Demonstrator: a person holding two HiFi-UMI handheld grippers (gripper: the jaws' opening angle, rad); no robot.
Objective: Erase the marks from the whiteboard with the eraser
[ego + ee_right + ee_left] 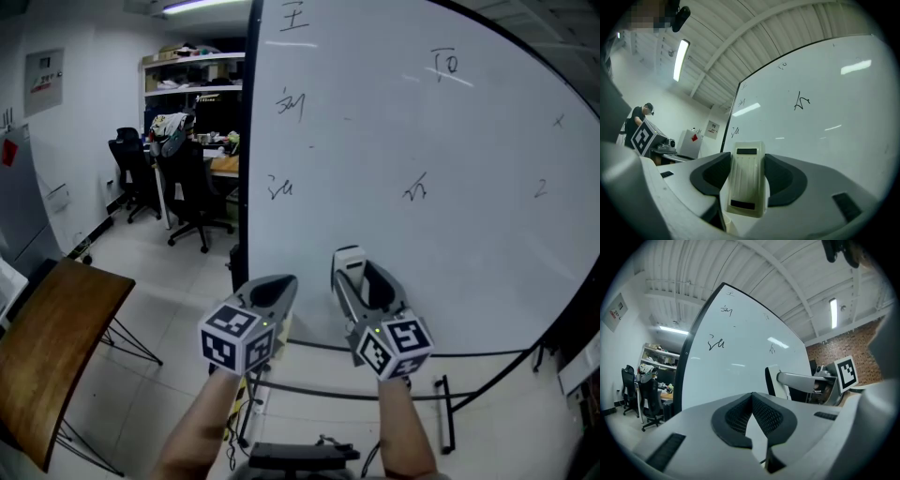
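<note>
A large whiteboard stands before me, with several small dark scribbles such as one mark near its middle and another mark at its left. My right gripper is shut on a cream eraser, held low in front of the board's lower part. The eraser points up toward the board. My left gripper is shut with nothing in it, just left of the right one. In the left gripper view the eraser shows beside the board.
The board's black stand legs spread across the floor below. A wooden table is at the lower left. Black office chairs and cluttered shelves fill the back left. A person stands far off in the right gripper view.
</note>
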